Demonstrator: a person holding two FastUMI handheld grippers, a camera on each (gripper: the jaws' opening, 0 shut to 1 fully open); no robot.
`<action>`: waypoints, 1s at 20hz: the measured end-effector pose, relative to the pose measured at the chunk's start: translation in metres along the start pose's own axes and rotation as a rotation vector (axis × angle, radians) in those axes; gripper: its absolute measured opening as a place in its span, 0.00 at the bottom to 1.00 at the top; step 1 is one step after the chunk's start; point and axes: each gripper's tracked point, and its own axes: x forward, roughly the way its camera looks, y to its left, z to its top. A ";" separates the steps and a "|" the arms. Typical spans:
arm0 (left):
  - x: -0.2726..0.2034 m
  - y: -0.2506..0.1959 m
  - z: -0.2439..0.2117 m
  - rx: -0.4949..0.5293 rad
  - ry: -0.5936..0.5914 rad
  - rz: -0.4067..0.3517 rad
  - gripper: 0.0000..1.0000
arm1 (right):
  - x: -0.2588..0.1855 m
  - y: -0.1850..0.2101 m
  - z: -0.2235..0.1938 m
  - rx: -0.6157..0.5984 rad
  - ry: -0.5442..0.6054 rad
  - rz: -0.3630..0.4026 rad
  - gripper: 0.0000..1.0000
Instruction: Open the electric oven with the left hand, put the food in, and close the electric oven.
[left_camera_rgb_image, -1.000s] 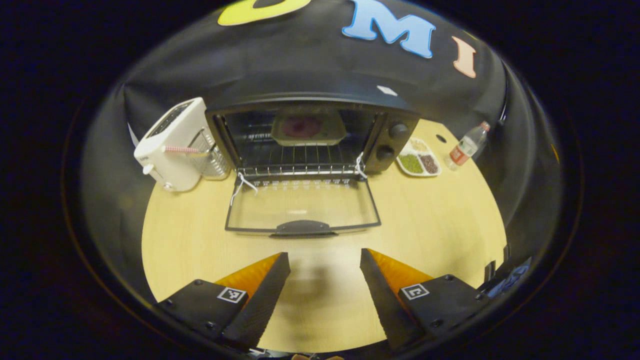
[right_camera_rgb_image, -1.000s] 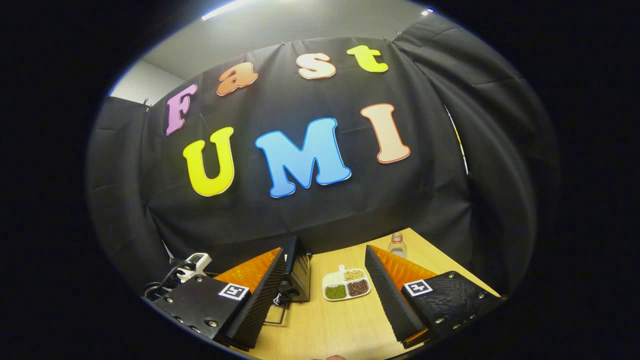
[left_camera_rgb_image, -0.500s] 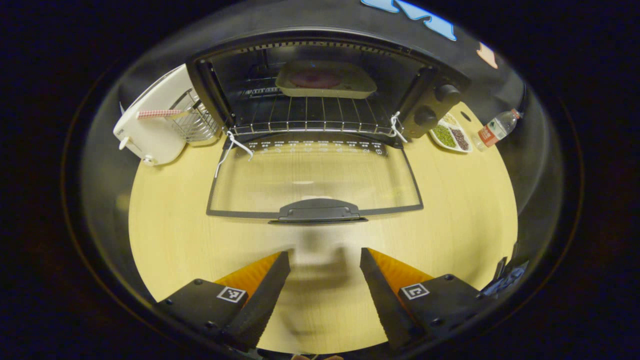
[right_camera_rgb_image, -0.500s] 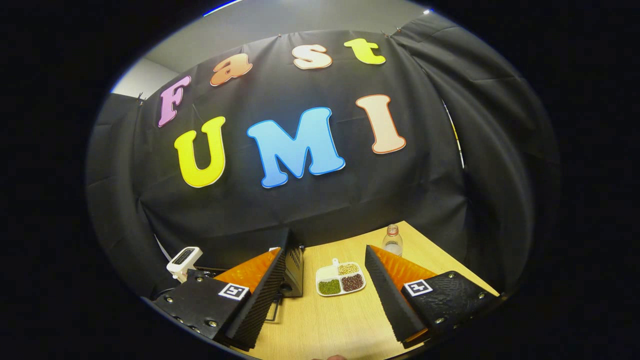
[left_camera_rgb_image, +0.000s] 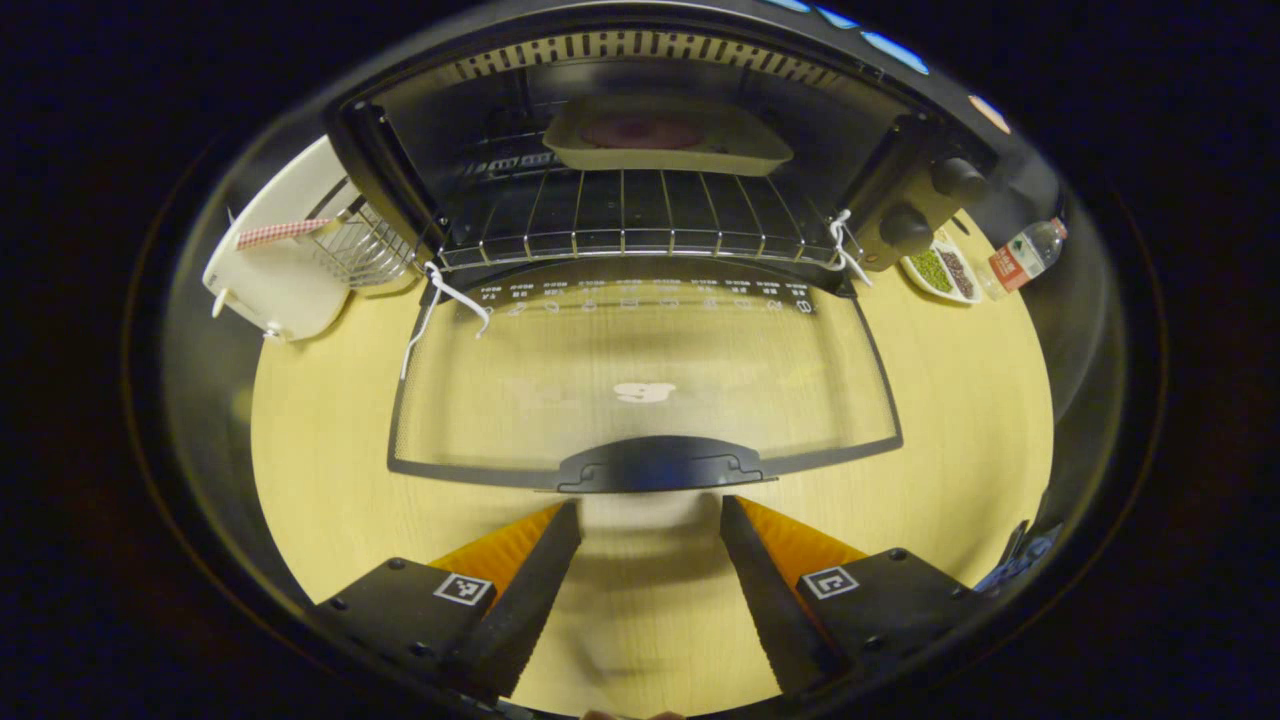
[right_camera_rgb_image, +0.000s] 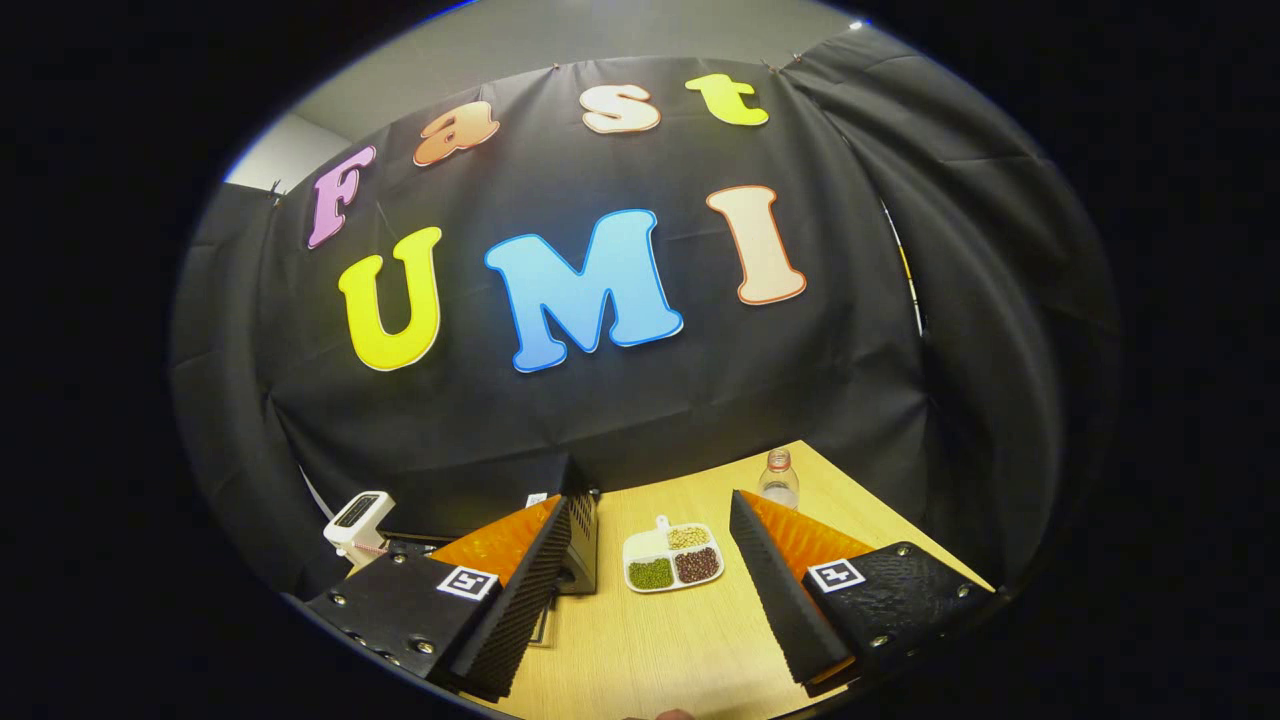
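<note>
With the black electric oven standing wide open at the far middle of the pale wooden counter, the opening step looks done and so does the loading: a shallow beige tray holding a dark reddish piece of food sits inside on the wire rack, toward the back of the cavity. What remains, by my reading, is the closing. The glass door lies folded down flat toward us, its black handle at the near edge, and the left tool hangs just short of that handle with its two orange-backed fingers spread apart and nothing between them. A lift from under the handle looks like the move that's called for.

Moving outward: white strings dangle at both door hinges. Left of the oven stands a white toaster with a wire basket beside it. Right of the oven, a small white divided dish carries three fills, one per compartment: green beans, dark red-brown beans, and pale grains. Farther right is a clear plastic bottle with a red label.

The right tool is held off to the right, aimed up at the booth wall, fingers parted and empty.
</note>
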 end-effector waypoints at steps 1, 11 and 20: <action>0.003 0.001 0.002 0.000 0.002 0.005 0.97 | 0.000 0.000 0.000 0.001 0.002 -0.003 0.97; 0.002 0.000 0.007 0.031 0.008 0.019 1.00 | -0.003 -0.008 -0.002 0.000 0.016 -0.027 0.97; -0.029 -0.002 0.012 0.030 -0.075 0.011 0.96 | -0.012 -0.006 0.001 0.023 0.000 -0.026 0.97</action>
